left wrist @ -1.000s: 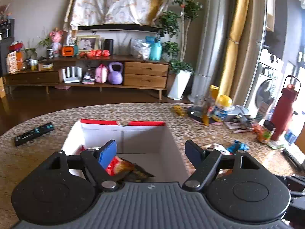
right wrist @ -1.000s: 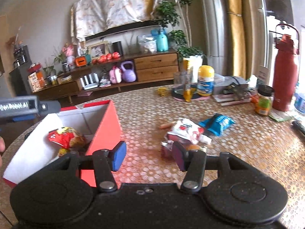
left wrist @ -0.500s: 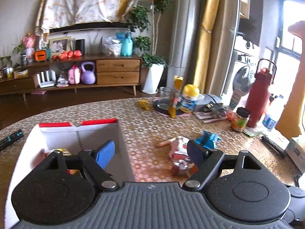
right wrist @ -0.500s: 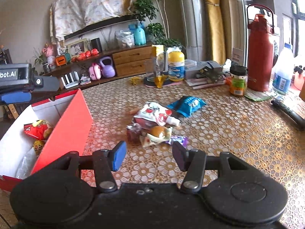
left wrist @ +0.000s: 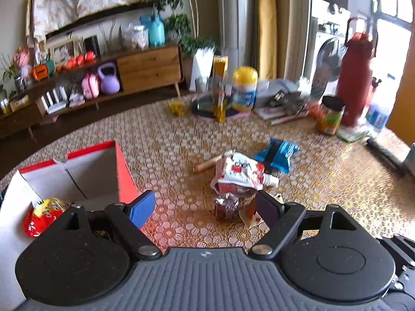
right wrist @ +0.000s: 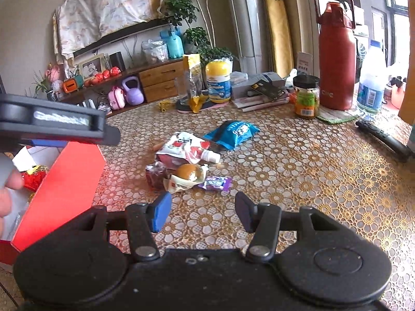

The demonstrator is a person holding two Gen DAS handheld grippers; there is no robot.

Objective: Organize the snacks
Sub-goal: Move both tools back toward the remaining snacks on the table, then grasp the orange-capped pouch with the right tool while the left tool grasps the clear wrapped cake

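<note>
Both my grippers were empty, jaws spread wide: left gripper (left wrist: 206, 211) hung above the small dark-red wrapped snack (left wrist: 226, 206), prob. lined up for the next grab; right gripper (right wrist: 203, 213) waited just short of the pile. The open red-and-white cardboard box (right wrist: 62, 189) sat to the left w/ a red crinkly snack bag (left wrist: 42, 216) inside. On the gold lace-pattern tablecloth (right wrist: 298, 176) lay a white-red spouted pouch (right wrist: 188, 146), a blue foil packet (right wrist: 232, 132), a round brown pastry in clear wrap (right wrist: 190, 173) and a purple candy wrapper (right wrist: 216, 182), all loose, bunched, crumpled.
</note>
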